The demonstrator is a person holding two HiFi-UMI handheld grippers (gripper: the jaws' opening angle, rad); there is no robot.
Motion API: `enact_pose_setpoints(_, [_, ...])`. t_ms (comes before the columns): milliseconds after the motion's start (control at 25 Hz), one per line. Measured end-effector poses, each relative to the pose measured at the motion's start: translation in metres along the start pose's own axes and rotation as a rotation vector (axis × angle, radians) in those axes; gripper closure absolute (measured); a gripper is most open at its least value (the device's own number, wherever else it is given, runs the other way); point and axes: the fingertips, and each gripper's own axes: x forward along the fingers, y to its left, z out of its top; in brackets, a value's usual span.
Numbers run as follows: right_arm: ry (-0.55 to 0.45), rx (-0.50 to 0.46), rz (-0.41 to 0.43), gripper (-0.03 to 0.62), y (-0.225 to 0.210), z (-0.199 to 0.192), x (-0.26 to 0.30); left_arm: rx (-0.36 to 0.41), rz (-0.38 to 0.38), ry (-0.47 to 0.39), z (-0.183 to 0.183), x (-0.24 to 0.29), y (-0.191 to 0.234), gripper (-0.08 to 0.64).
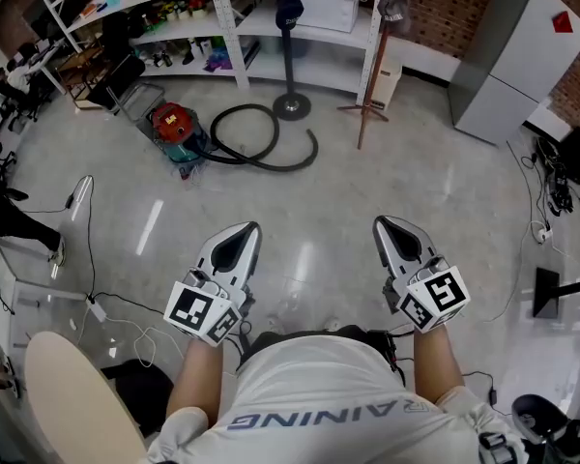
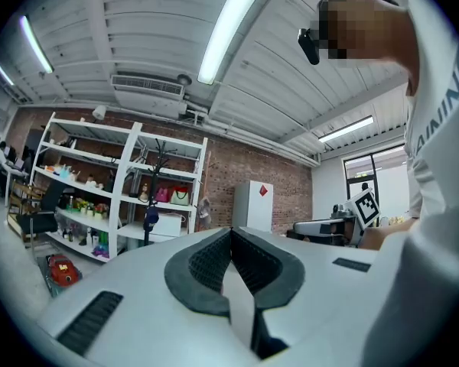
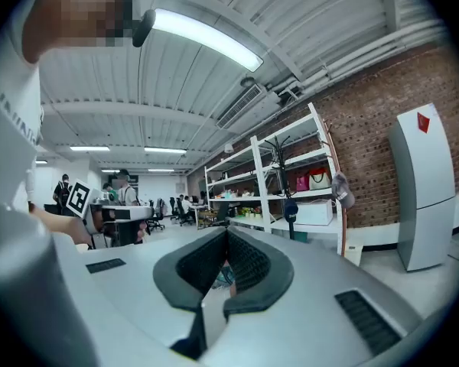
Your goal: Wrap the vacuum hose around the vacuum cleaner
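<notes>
Standing well back from the work. Both grippers point level over bare floor, nothing between the fingers.

- Left gripper: jaws pressed together, empty.
- Right gripper: jaws likewise together, empty.
- Vacuum: far ahead of the fingertips, off to the left gripper's side, at the foot of the shelf.
- Hose: lies unwrapped in a loose loop on the floor, ahead of and between the two sets of fingertips, well apart from both.

Likely risks:
- The jaws need to open before they reach the hose, or the fingers only push it.
- The hose looks springy and may slip from the fingers or uncoil.
- The loop runs near a stand base, where it could snag.
- The vacuum may shift if the hose is pulled.
</notes>
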Motion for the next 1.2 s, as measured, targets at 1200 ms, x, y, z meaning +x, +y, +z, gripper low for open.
enact_pose_setpoints(1200, [0.078, 0.012, 0.089, 0.581, -0.097, -0.010, 0.206, -0.031, 0.034, 0.006, -0.017, 0.146, 0.172, 0.541])
